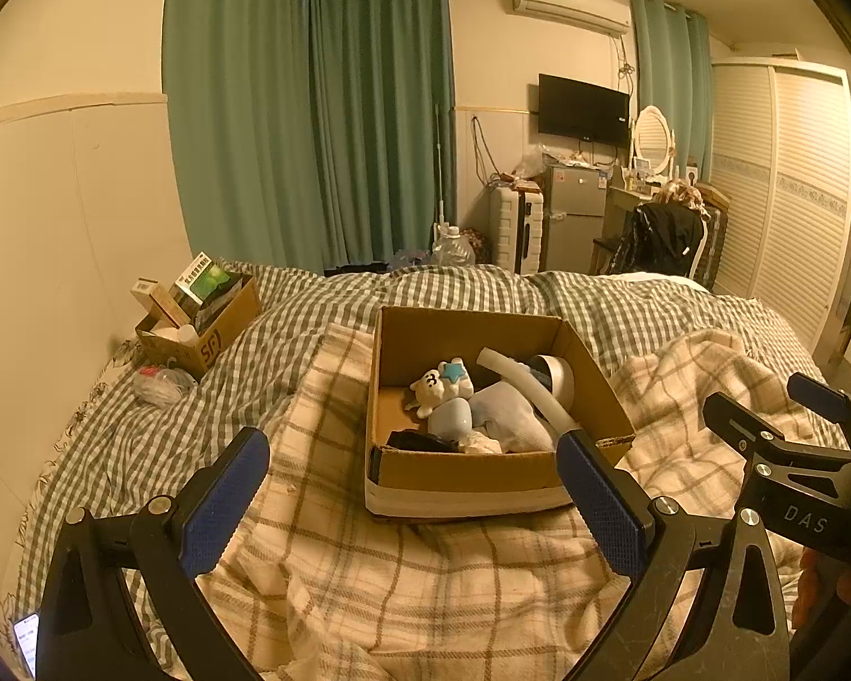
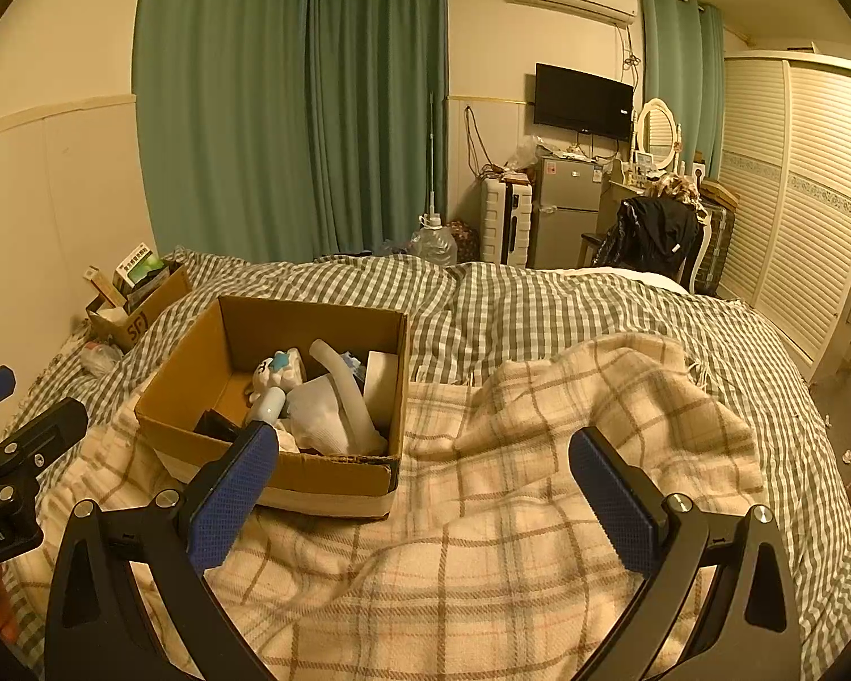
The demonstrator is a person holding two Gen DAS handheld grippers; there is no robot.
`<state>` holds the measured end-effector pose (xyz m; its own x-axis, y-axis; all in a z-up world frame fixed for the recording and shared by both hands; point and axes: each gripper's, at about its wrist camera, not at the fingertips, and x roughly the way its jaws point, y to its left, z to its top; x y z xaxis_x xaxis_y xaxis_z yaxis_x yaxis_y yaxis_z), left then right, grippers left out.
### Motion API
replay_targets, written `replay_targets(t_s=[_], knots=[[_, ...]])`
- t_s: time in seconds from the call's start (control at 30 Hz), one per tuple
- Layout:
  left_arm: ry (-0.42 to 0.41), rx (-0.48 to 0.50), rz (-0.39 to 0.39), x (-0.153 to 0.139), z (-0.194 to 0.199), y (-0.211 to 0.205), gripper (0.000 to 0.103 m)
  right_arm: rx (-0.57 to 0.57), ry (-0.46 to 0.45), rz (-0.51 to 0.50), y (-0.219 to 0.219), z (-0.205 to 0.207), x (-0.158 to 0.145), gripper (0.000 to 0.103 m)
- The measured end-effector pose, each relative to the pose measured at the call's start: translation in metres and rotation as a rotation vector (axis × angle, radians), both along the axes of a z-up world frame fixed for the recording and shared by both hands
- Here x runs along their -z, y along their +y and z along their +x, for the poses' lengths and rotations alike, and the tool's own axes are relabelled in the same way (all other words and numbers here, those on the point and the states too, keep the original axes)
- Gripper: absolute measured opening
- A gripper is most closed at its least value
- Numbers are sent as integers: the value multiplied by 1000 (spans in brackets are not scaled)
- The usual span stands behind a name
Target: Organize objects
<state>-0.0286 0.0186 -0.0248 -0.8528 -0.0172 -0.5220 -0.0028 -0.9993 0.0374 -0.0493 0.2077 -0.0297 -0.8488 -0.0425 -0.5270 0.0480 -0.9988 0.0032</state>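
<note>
Bedroom setting: a bed under a green checked cover [image 1: 454, 289], with a cream plaid blanket [image 1: 403, 567] spread over the near part. Far left, against the wall, a small cardboard box [image 1: 210, 335] holds upright packets. Left gripper [image 1: 414, 488] hovers above the blanket with fingers spread wide, nothing between them. Centre, an open cardboard box [image 1: 482, 476] sits on the blanket and contains a white plush toy [image 1: 434, 389], a pale blue rounded item [image 1: 451, 420], a white hose [image 1: 530, 389] and white cloth [image 1: 510, 417]. Right gripper [image 2: 422, 485] hangs over the blanket just right of that box, fingers likewise apart and empty.
</note>
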Motion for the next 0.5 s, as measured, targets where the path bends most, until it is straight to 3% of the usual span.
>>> replay_targets(t_s=[0.5], knots=[[-4, 6, -9, 1, 0, 1, 103, 3, -1, 6, -1, -1, 4, 103]])
